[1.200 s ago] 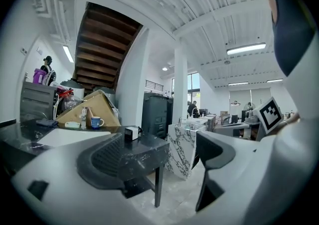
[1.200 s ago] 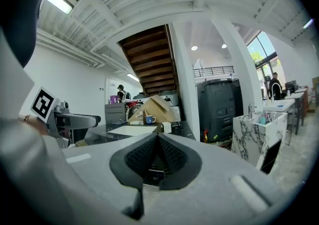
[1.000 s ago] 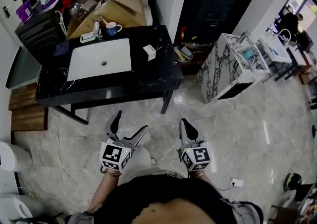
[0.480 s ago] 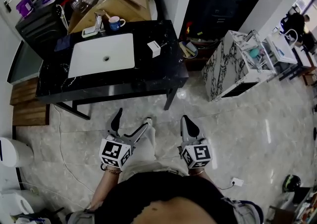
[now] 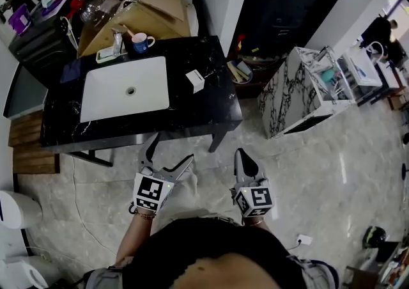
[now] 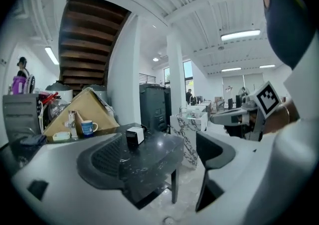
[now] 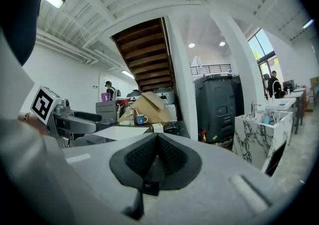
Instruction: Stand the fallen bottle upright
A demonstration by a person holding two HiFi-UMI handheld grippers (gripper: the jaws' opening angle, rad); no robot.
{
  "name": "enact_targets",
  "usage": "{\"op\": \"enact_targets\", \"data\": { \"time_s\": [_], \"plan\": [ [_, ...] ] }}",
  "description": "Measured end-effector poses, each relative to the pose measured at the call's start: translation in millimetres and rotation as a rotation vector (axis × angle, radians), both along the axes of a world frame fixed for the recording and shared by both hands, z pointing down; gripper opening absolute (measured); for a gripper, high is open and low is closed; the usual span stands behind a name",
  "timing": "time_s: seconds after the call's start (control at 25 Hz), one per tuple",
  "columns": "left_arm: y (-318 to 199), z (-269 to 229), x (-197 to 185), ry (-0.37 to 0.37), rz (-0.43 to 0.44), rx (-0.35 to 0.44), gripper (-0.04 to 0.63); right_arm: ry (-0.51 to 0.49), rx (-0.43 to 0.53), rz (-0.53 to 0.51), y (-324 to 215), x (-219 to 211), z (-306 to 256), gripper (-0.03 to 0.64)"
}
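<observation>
I see no fallen bottle in any view. A black marble table (image 5: 212,110) stands ahead with a white sink basin (image 5: 124,88) set into it. On it are a small white box (image 5: 194,80), a blue mug (image 5: 140,42) and a soap dish (image 5: 105,55). My left gripper (image 5: 170,151) hovers just before the table's front edge, jaws wide open and empty. My right gripper (image 5: 242,153) is held over the floor to the right, jaws shut on nothing. The box (image 6: 134,136) shows between the left jaws, far off.
A large cardboard box (image 5: 150,0) leans behind the table. A white marble cabinet (image 5: 300,89) stands to the right, a dark cabinet (image 5: 287,6) behind it. Grey shelves with clutter (image 5: 38,32) are at the back left. A white bin (image 5: 16,208) stands on the pale floor.
The table has come nearer to both grippers as the person moved forward. The left gripper now reaches the table's front edge. Both jaws keep their states.
</observation>
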State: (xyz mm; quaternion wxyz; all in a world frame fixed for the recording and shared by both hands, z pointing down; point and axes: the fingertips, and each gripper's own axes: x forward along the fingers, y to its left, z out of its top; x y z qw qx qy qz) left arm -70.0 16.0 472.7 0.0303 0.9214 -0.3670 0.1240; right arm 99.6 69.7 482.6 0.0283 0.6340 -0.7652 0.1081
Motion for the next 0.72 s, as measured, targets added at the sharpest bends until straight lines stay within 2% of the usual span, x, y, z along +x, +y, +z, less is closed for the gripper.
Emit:
{"op": "enact_targets", "data": {
  "time_s": [0.08, 0.24, 0.4, 0.56, 0.72],
  "plan": [
    [-20, 0, 5, -0.027, 0.023, 0.004, 0.460, -0.004, 0.000, 0.013, -18, 4, -2, -0.003],
    [-64, -2, 16, 0.014, 0.075, -0.082, 0.460, -0.003, 0.006, 0.058, -56, 18, -11, -0.003],
    [-105, 0, 20, -0.047, 0.084, -0.075, 0.460, 0.001, 0.011, 0.083, -91, 28, -14, -0.003],
    [-140, -6, 26, 0.007, 0.101, -0.093, 0.460, 0.001, 0.004, 0.102, -123, 34, -13, -0.003],
    [-170, 5, 27, -0.028, 0.129, -0.110, 0.460, -0.008, -0.007, 0.128, -148, 37, -7, -0.003]
  ]
}}
